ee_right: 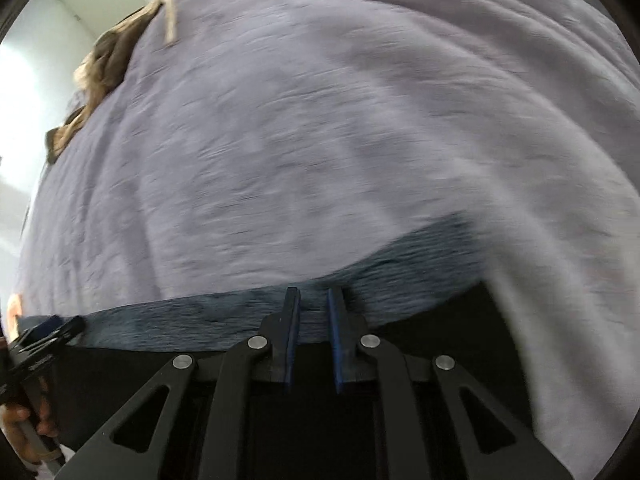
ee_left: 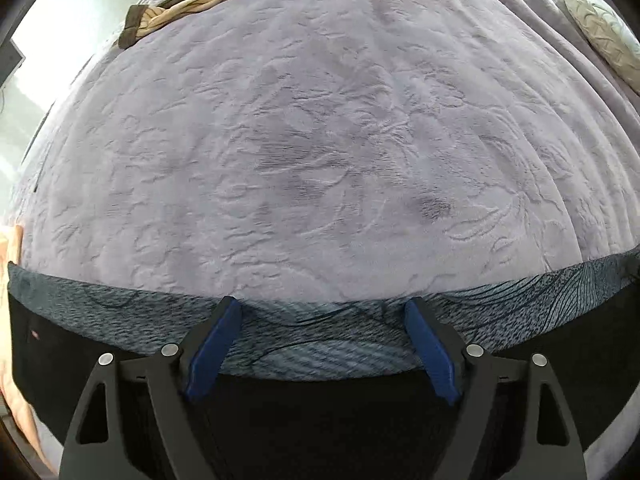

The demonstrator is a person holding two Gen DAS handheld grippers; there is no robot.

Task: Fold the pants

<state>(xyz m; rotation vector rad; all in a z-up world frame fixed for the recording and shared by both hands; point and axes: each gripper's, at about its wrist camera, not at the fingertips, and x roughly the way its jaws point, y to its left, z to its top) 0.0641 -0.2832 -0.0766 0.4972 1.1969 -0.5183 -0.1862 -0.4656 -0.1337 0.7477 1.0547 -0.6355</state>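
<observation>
No text, brand, number or sign could be read in either view. A tiny reddish tag (ee_left: 35,335) sat on the black part of the pants (ee_left: 320,344) at the left edge of the left wrist view, but it was too small to make out. The right wrist view was blurred throughout.
</observation>
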